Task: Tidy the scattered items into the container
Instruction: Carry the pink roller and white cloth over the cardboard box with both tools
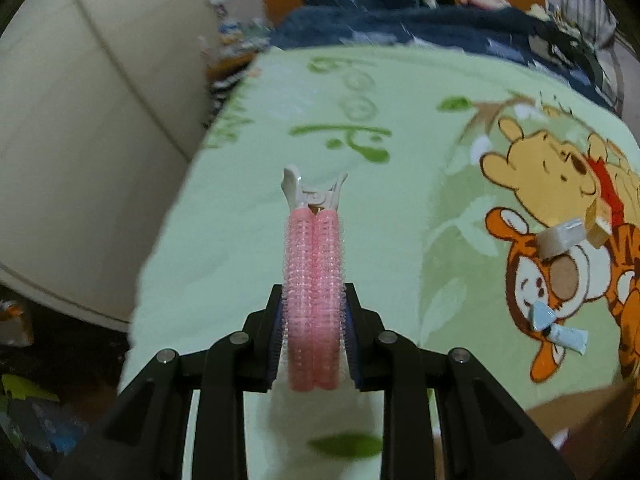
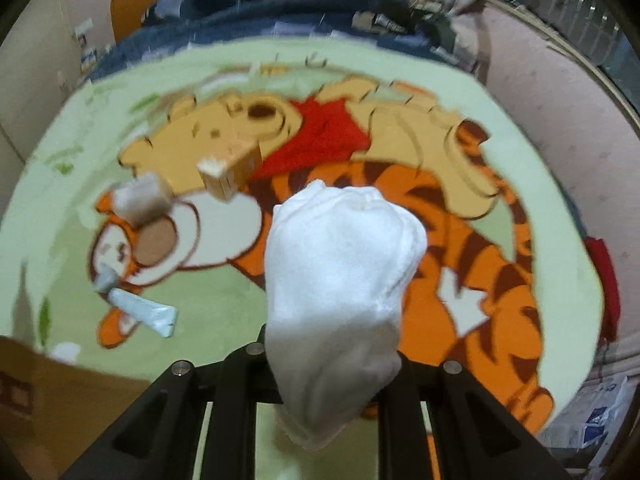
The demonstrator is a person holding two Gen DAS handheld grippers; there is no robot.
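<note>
My left gripper (image 1: 313, 340) is shut on a pink bristly hair-roller clip (image 1: 314, 280) with a white clip end, held above the green cartoon blanket (image 1: 240, 208). A bundle of white cloth (image 2: 340, 280) fills my right gripper (image 2: 332, 364), which is shut on it and mostly hidden by it. On the blanket lie a roll of tape (image 2: 140, 199), a small tan box (image 2: 230, 170) and a pale blue tube (image 2: 138, 308). These show at the right of the left wrist view too: tape roll (image 1: 560, 237), box (image 1: 599, 220), tube (image 1: 558, 326). A brown cardboard box (image 2: 36, 384) edge sits at lower left.
A dark blue blanket (image 1: 400, 28) and piled clothes lie at the bed's far end before an orange headboard (image 2: 132, 0). A cream wardrobe (image 1: 80, 120) stands left of the bed. Clutter covers the dark floor (image 1: 40, 400) below it. A pink wall (image 2: 560, 140) runs along the right.
</note>
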